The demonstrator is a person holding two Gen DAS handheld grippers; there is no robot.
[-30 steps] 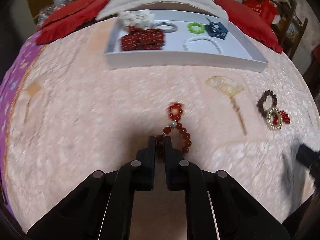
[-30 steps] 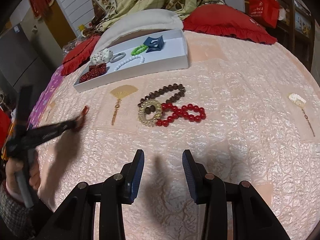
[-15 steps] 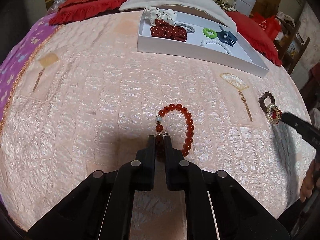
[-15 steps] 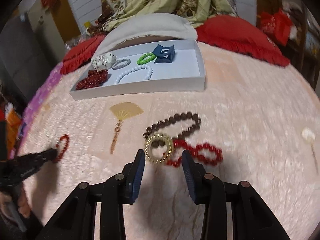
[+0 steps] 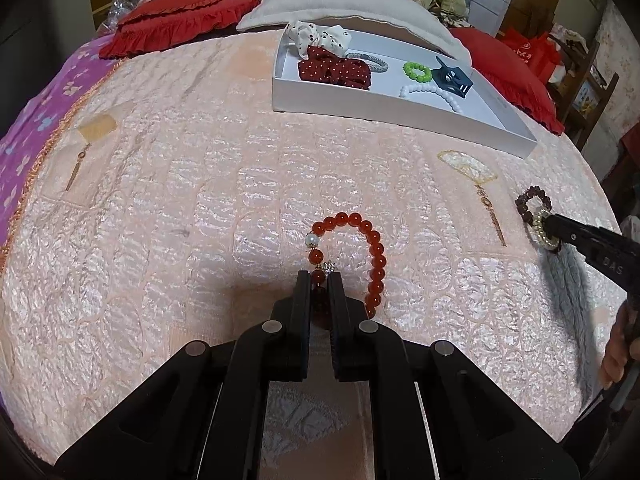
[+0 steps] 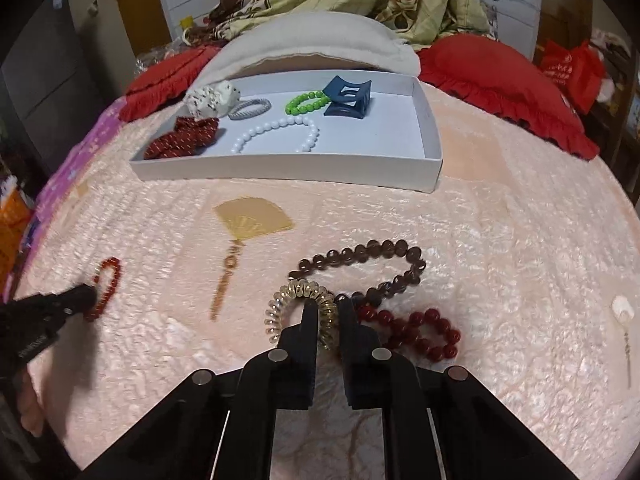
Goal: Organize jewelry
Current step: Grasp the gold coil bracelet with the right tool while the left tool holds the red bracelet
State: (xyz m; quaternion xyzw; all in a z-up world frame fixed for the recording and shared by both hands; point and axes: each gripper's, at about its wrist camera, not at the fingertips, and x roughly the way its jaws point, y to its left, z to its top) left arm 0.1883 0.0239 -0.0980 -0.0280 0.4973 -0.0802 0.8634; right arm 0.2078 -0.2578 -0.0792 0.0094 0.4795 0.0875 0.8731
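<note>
My left gripper (image 5: 319, 276) is shut on an orange-red bead bracelet (image 5: 374, 248) that lies on the pink quilt; the same bracelet (image 6: 108, 280) shows at the left of the right wrist view. My right gripper (image 6: 328, 306) has its jaws closing on a gold spiral hair tie (image 6: 280, 308), and the right side of the coil is pinched between the pads. The coil rests on a brown bead bracelet (image 6: 360, 250) and beside a dark red bead bracelet (image 6: 424, 328). The white tray (image 6: 280, 168) stands farther back on the bed.
In the tray lie a white bead bracelet (image 6: 280, 128), a green bracelet (image 6: 306, 102), a blue claw clip (image 6: 348, 98), a grey hair tie (image 6: 250, 108) and two scrunchies. Red pillows (image 6: 500, 76) and a white pillow (image 6: 312, 40) sit behind it. A gold fan (image 6: 252, 220) is stitched into the quilt.
The right gripper moved forward over the gold coil and its jaws closed onto it. The left gripper first shifted with the bracelet, then stayed still, shut throughout.
</note>
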